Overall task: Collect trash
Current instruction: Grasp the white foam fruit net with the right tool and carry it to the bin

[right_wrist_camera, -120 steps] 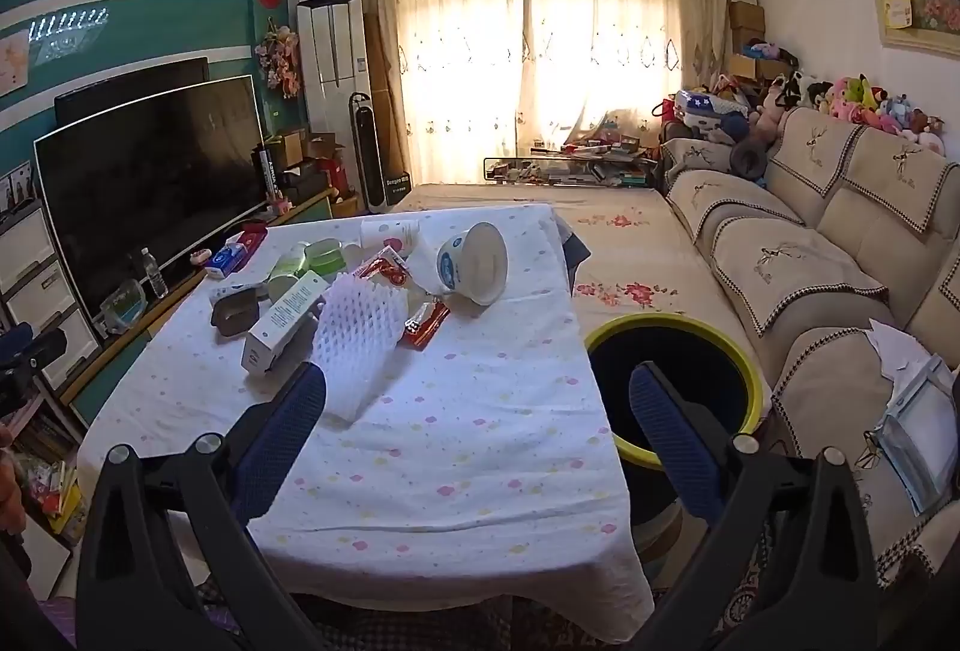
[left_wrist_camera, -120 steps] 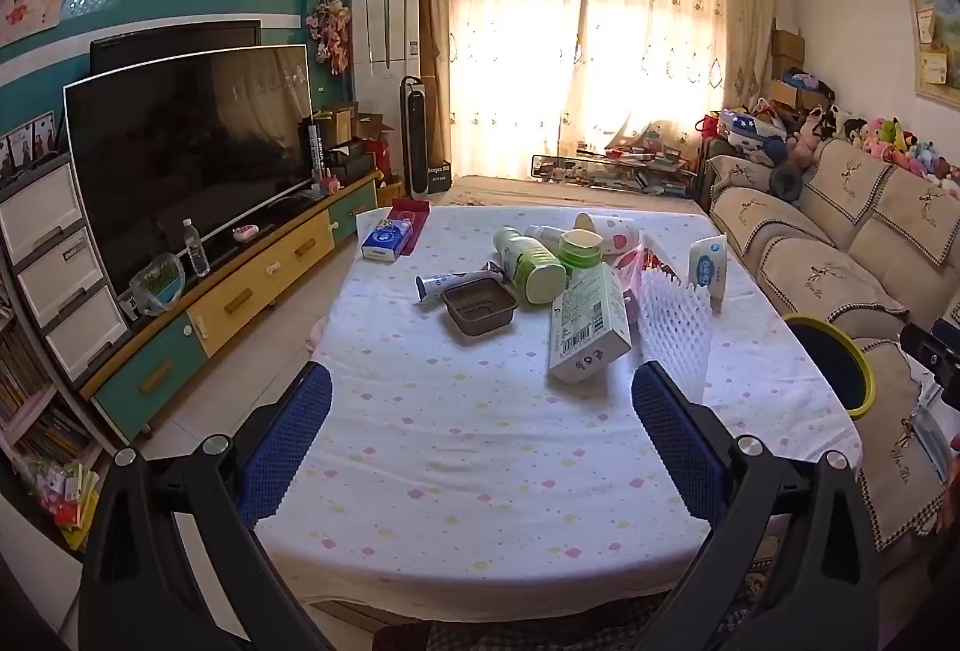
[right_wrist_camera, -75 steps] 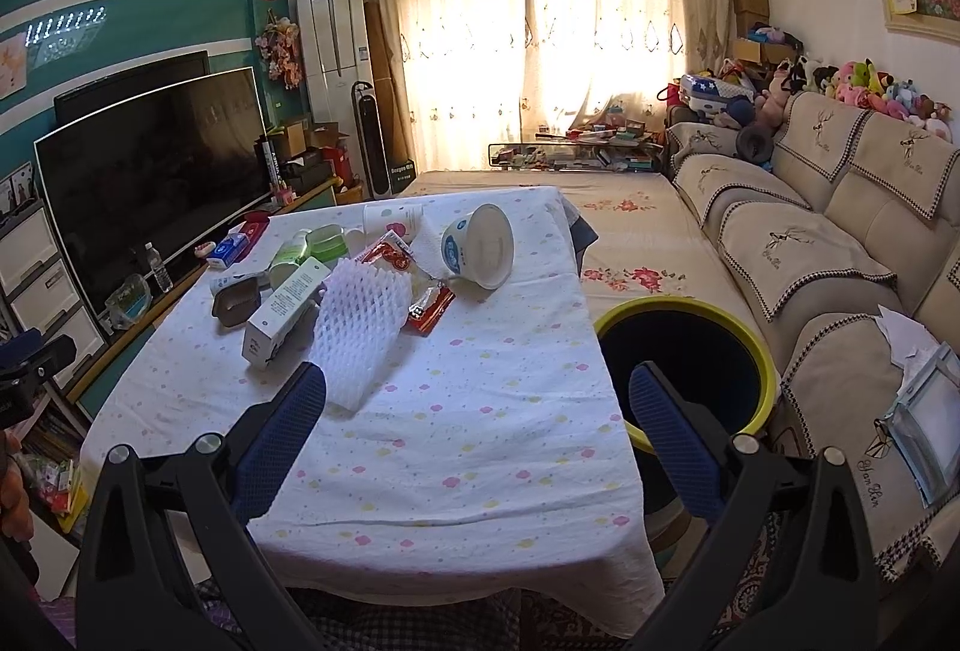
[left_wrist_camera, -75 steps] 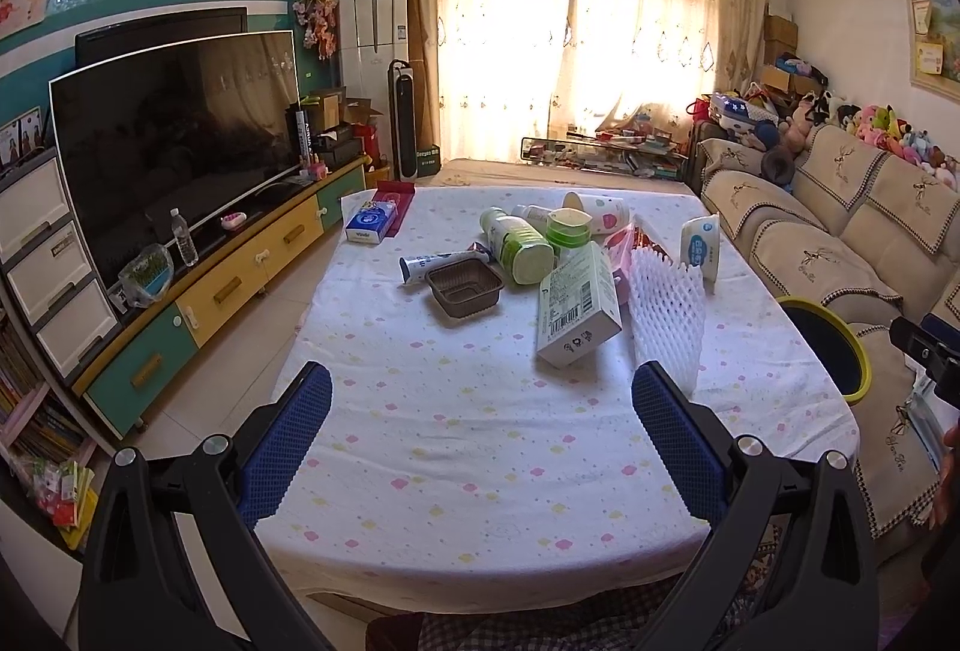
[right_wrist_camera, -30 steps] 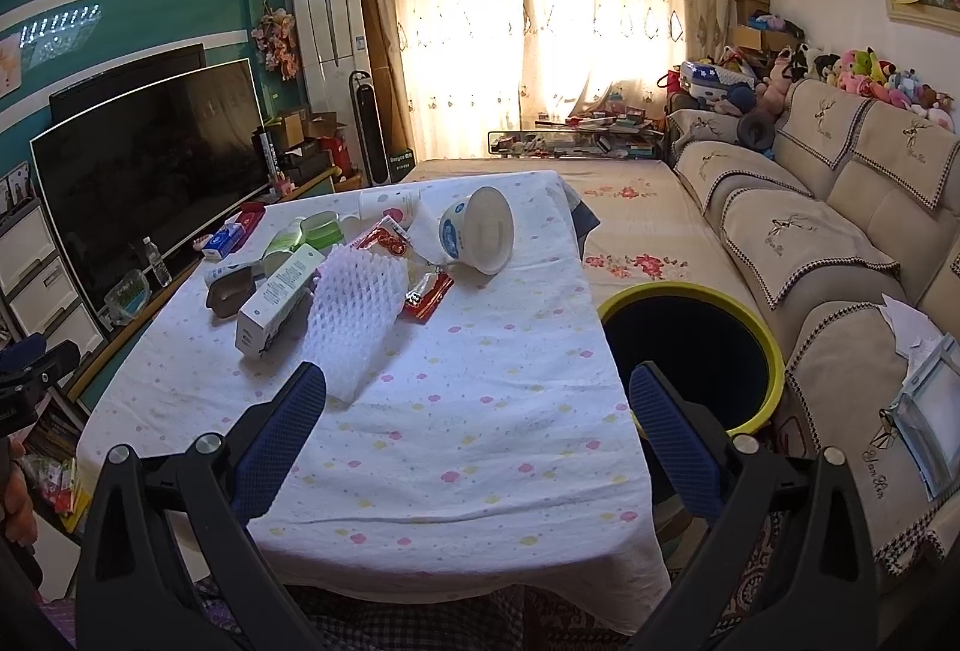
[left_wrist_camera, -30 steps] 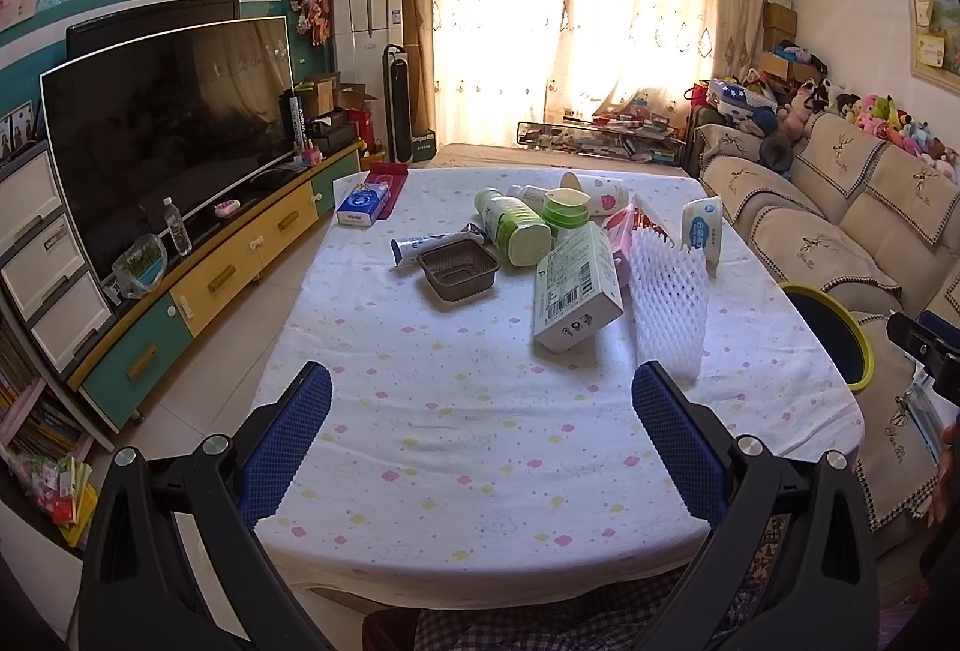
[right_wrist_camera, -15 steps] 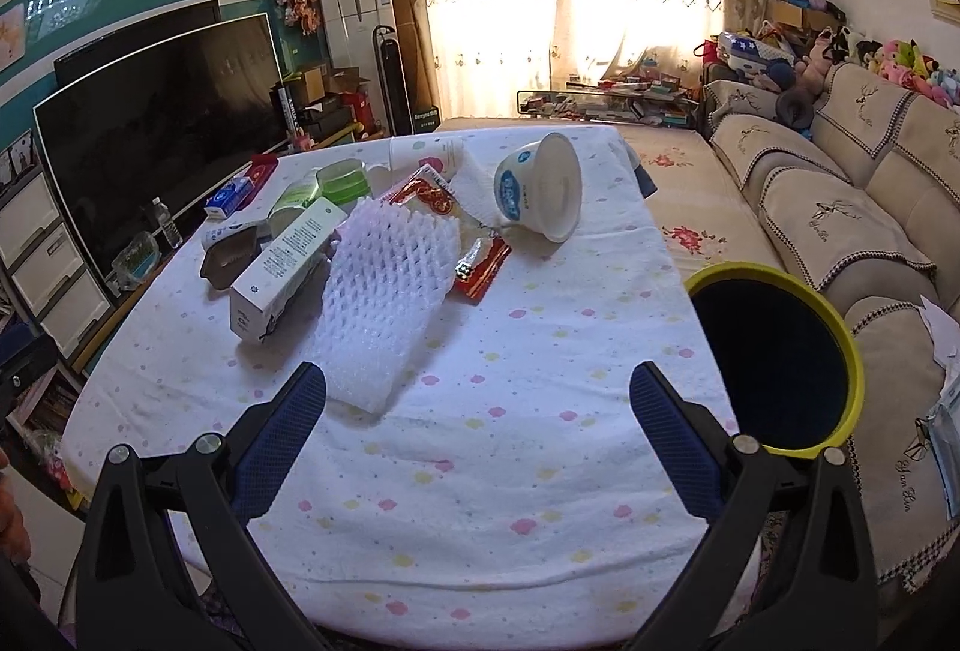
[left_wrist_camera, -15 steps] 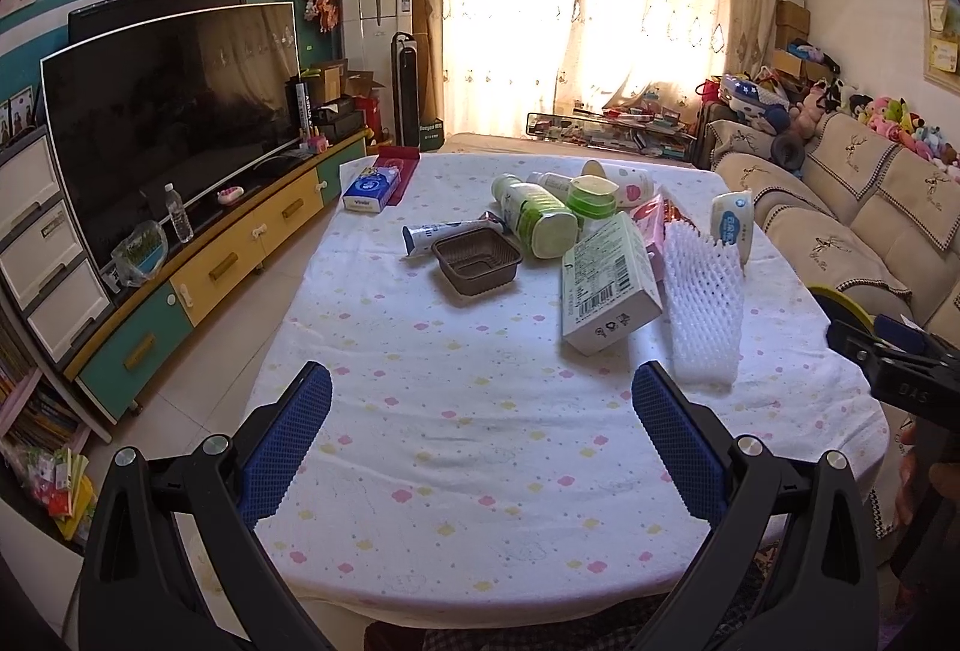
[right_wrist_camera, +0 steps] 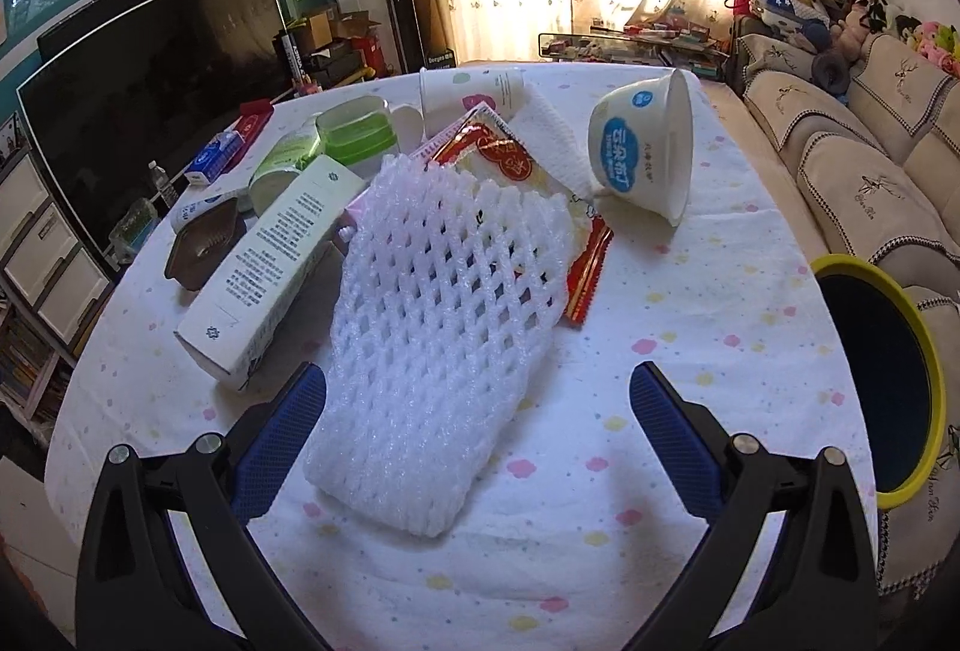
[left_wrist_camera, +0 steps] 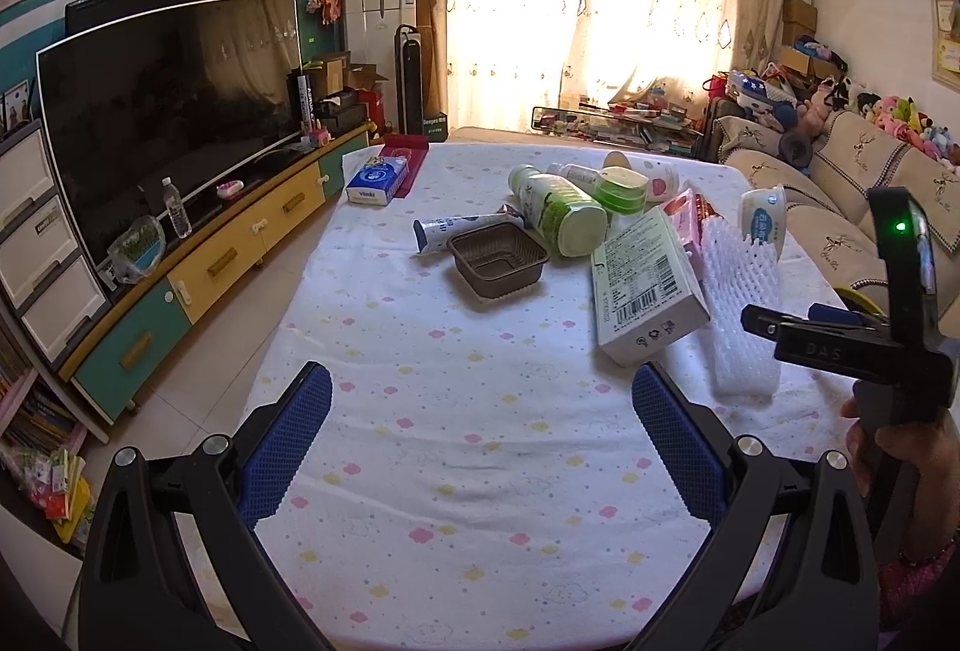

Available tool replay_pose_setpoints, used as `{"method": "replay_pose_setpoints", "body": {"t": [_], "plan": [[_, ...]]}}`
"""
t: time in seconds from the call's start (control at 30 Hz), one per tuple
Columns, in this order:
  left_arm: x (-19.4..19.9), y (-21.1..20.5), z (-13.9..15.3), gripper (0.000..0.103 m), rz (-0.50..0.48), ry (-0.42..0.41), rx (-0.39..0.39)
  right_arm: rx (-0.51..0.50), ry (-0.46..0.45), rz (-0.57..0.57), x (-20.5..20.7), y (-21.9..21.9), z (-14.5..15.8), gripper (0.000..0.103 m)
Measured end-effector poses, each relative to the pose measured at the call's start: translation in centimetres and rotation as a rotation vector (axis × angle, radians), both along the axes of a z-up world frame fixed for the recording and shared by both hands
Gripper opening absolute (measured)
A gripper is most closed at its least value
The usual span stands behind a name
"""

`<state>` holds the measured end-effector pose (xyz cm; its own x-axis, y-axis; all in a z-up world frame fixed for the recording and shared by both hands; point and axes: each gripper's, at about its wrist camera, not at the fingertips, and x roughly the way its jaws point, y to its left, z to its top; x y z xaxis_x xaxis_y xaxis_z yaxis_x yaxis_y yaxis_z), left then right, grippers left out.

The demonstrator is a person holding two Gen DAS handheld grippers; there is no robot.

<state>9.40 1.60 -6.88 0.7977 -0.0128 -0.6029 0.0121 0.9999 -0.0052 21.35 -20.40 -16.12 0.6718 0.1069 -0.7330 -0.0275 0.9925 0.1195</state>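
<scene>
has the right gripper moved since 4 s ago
Yes. The right gripper has advanced over the table toward the foam net, which now lies between its open jaws; the bin has slid to the view's right edge.

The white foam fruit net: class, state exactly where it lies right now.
In the right wrist view the white foam fruit net lies flat on the table, just ahead of the open right gripper, between the white carton and the red wrapper.

— Left gripper [left_wrist_camera: 480, 405]?
— Jaws wide apart, holding nothing, pointed forward and slightly down.
— Right gripper [right_wrist_camera: 477, 402]?
— Same, spread wide and empty, tilted downward; a hand [left_wrist_camera: 900, 447] gripped its handle.
</scene>
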Motion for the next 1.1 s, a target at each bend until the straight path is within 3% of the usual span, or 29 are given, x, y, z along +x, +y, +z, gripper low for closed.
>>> {"method": "replay_pose_setpoints", "body": {"t": [0.1,0.17,0.37,0.4,0.5,0.63,0.83,1.1], "plan": [[0.5,0.4,-0.6,0.099,0.000,0.013,-0.011,0.000,0.034,0.004,0.9,0.6,-1.0,0.096],[0.7,0.6,-0.9,0.099,0.001,0.020,-0.016,-0.009,0.043,0.009,1.3,1.2,-1.4,0.088],[1.0,1.0,-1.6,0.099,0.004,0.030,-0.025,0.032,0.060,0.039,1.4,1.7,-1.6,0.044],[1.0,1.1,-1.6,0.099,0.004,0.033,-0.027,0.041,0.055,0.041,1.2,1.6,-1.4,0.031],[1.0,1.1,-1.7,0.099,0.002,0.034,-0.027,0.069,0.041,0.042,0.7,1.2,-0.8,0.013],[0.9,0.9,-1.8,0.099,-0.004,0.036,-0.023,0.122,0.017,0.053,-0.7,0.2,0.7,0.013],[1.0,-0.1,-1.9,0.099,-0.022,0.038,-0.011,0.122,-0.077,0.030,-3.6,-2.1,3.9,0.013],[1.5,-1.8,-1.9,0.099,-0.054,0.047,0.004,0.006,-0.159,-0.235,-5.3,-11.7,5.8,0.013]]}}
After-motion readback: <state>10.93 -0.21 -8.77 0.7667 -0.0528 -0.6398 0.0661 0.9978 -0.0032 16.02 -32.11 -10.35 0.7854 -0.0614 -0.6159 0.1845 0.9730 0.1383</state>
